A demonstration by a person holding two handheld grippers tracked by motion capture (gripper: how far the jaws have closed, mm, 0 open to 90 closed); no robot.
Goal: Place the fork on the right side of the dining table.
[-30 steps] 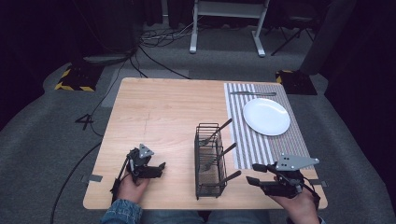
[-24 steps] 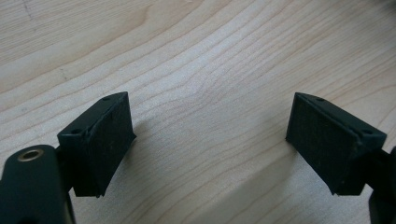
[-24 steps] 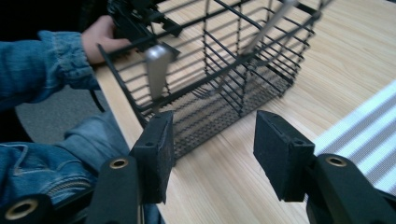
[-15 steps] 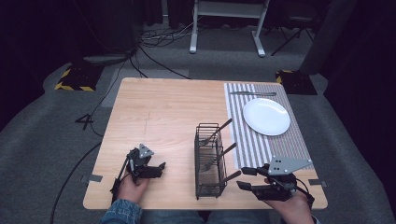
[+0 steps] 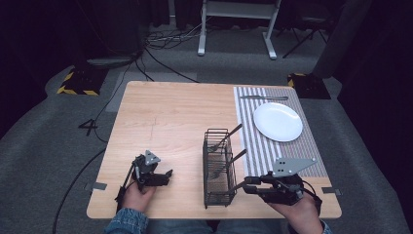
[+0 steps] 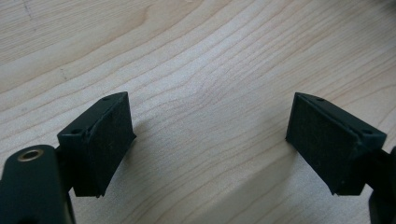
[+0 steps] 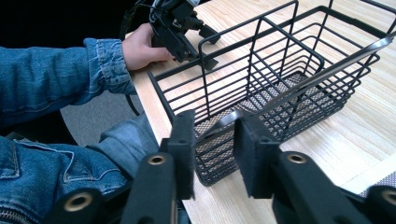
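A black wire cutlery basket (image 5: pixel 217 168) (image 7: pixel 280 79) lies on the wooden table (image 5: pixel 170 117), holding several metal utensils. One utensil handle (image 5: pixel 237 185) (image 7: pixel 299 77) slants out of the basket's near right end. My right gripper (image 5: pixel 247 185) (image 7: pixel 214 140) has its jaws narrowed on the tip of that handle. My left gripper (image 5: pixel 164 174) (image 6: pixel 210 135) rests on bare wood near the front left, open wide, with nothing between its pads. The right gripper view shows it (image 7: pixel 187 23) in a hand beyond the basket.
A white plate (image 5: pixel 277 121) sits on a grey striped mat (image 5: pixel 311 151) at the right, with a knife (image 5: pixel 263 98) at the mat's far end. The table's front edge runs just behind both hands. A denim sleeve (image 7: pixel 56 84) lies left of the basket.
My right gripper has moved left from the striped mat to the basket's near right end and closed in around the protruding handle. The left gripper has stayed put.
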